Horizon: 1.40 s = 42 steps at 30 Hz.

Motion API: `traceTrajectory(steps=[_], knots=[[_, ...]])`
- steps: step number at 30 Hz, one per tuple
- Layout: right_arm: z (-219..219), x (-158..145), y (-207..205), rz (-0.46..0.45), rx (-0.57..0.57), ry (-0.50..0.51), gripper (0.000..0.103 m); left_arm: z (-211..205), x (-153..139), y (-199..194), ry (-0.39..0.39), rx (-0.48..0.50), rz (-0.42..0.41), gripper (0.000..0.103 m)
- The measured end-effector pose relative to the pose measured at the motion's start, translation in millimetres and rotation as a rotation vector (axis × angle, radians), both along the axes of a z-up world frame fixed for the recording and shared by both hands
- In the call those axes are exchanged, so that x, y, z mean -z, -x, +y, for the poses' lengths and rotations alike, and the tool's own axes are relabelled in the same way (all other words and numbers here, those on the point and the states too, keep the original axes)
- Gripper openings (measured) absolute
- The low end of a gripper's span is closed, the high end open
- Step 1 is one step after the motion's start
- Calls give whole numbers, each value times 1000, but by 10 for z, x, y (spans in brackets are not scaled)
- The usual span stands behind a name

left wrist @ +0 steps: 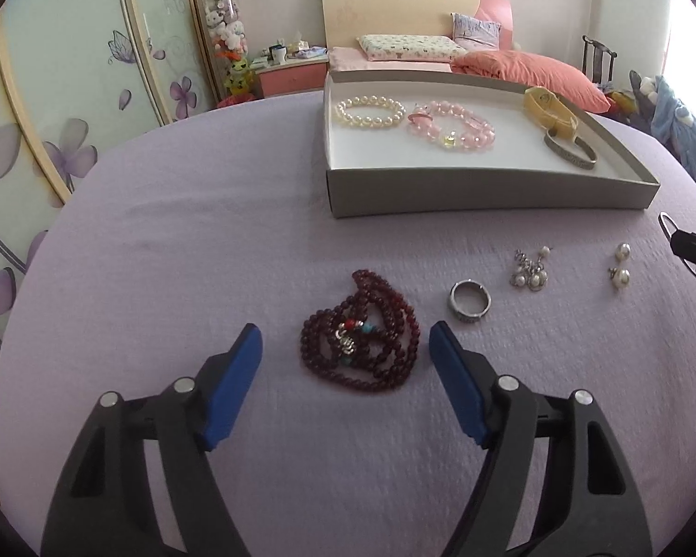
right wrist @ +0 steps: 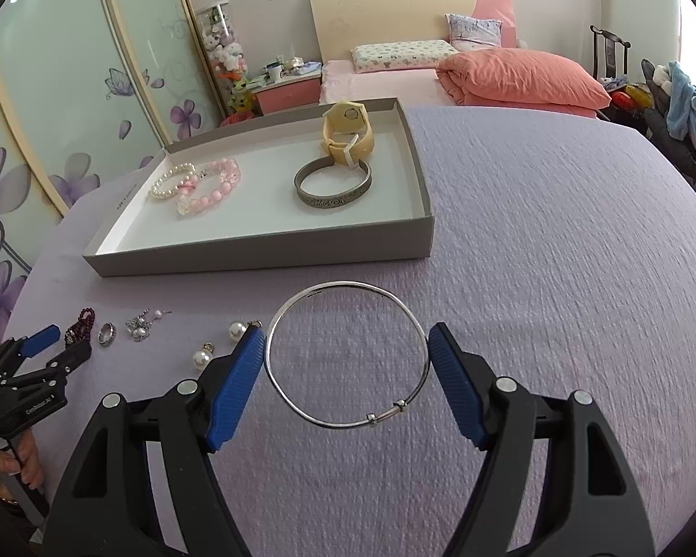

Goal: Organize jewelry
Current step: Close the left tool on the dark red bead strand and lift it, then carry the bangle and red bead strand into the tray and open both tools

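A home bedroom is shown: a made bed [right wrist: 394, 79] with pillows [right wrist: 401, 53], a nightstand [right wrist: 285, 90], flower-printed wardrobe doors [right wrist: 69, 106] and stuffed toys [right wrist: 225, 53].

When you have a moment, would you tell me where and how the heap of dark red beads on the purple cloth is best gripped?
Grip the dark red bead heap across its bunched middle, near the silver and turquoise charm, coming from above. It lies flat in overlapping loops, so one strand would probably trail. The left gripper already straddles it, pads apart, clear of the silver ring.
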State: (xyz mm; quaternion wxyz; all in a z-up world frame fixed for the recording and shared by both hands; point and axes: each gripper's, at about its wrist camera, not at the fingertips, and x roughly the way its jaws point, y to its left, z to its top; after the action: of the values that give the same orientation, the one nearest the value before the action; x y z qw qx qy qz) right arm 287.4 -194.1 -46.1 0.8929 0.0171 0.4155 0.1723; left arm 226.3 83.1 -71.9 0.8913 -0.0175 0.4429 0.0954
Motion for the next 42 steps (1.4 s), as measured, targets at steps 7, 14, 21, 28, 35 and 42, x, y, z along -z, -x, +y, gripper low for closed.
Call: traceTrajectory(steps=[7, 14, 21, 28, 35, 42], knots=[[14, -33, 28, -6, -10, -15, 74, -32, -20, -41, 34, 23, -9, 39], [33, -77, 75, -19, -18, -28, 74, -9, -22, 9, 29, 28, -18, 13], [45, -153, 117, -41, -32, -39, 74, 84, -112, 161, 32, 24, -55, 12], [90, -249, 173, -66, -49, -53, 74, 88, -511, 349, 45, 45, -176, 12], [121, -331, 223, -89, -60, -71, 74, 66, -957, 407, 71, 60, -287, 12], [129, -393, 251, -107, -67, -84, 74, 83, -1265, 423, 104, 54, -360, 12]])
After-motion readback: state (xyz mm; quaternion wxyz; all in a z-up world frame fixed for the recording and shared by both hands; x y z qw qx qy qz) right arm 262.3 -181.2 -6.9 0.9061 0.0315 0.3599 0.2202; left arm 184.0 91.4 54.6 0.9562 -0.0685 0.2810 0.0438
